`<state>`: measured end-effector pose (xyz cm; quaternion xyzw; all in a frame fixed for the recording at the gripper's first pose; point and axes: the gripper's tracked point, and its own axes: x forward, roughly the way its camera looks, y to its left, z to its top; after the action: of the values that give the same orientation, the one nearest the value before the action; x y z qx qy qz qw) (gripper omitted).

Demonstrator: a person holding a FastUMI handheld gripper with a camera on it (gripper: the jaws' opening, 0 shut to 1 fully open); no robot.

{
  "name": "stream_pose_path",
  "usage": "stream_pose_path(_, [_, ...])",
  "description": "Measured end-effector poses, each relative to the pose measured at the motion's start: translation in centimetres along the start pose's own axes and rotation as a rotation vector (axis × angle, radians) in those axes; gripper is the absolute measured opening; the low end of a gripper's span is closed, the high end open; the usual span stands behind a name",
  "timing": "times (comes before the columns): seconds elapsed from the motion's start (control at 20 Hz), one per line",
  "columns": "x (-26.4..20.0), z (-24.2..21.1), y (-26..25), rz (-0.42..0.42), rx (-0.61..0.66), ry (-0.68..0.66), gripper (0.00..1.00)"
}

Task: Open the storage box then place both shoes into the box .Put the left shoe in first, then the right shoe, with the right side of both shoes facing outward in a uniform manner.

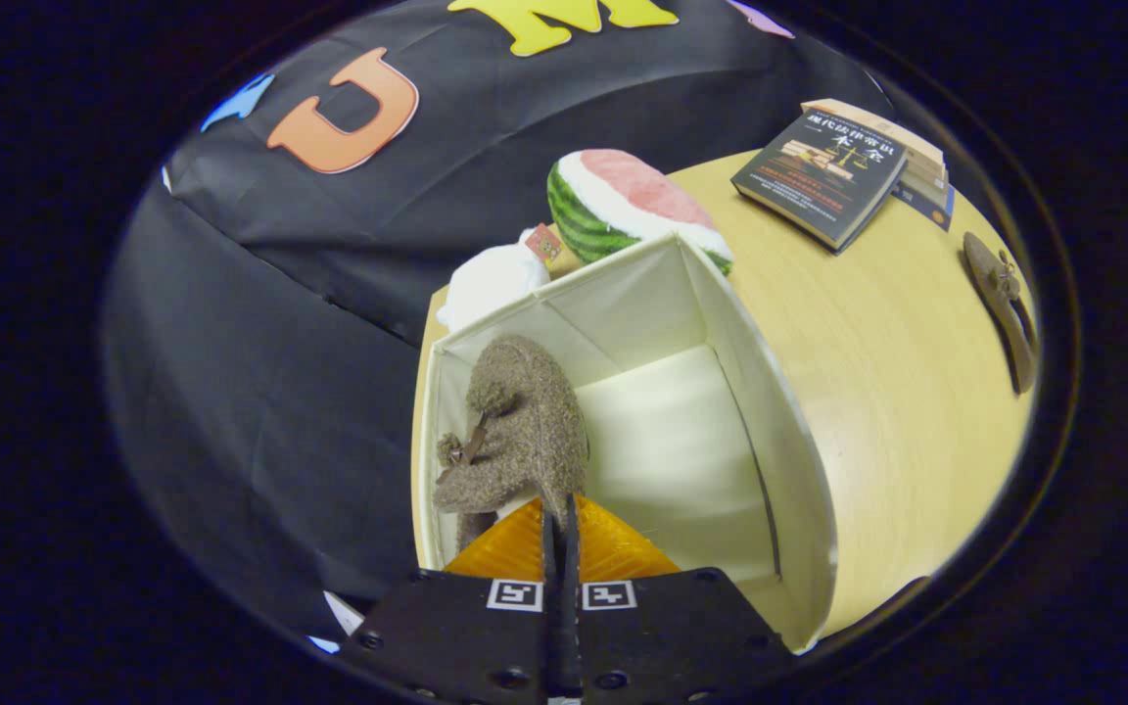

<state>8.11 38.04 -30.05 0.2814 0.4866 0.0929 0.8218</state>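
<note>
My gripper (559, 517) is shut on the edge of a fuzzy brown shoe (523, 431), its orange fingers (505, 550) pressed together on the shoe's rim. The shoe hangs inside the open white fabric storage box (770, 411), close to the box's left wall, above the pale floor of the box. The second shoe (1002, 305) lies sole-side up on the wooden table (887, 372), far to the right of the box and well beyond the fingers.
A watermelon-slice plush (623, 201) and a white soft object (489, 282) sit just behind the box. A stack of books (833, 171) lies at the far right of the table. The table's left edge runs close along the box.
</note>
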Motion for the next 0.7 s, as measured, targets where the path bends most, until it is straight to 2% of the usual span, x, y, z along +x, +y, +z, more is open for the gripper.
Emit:
stream_pose_path(0.2, [1.6,-0.7,0.2,0.011,-0.022,0.039,0.01])
stream_pose_path(0.3, [1.7,-0.8,0.7,0.026,-0.047,0.046,0.15])
stream_pose_path(0.35, [1.7,-0.9,1.1,0.042,-0.06,0.045,0.16])
stream_pose_path(0.45, [1.4,-0.7,1.3,0.038,-0.101,0.042,0.31])
stream_pose_path(0.7, [-1.9,0.8,1.4,0.04,-0.199,-0.047,0.77])
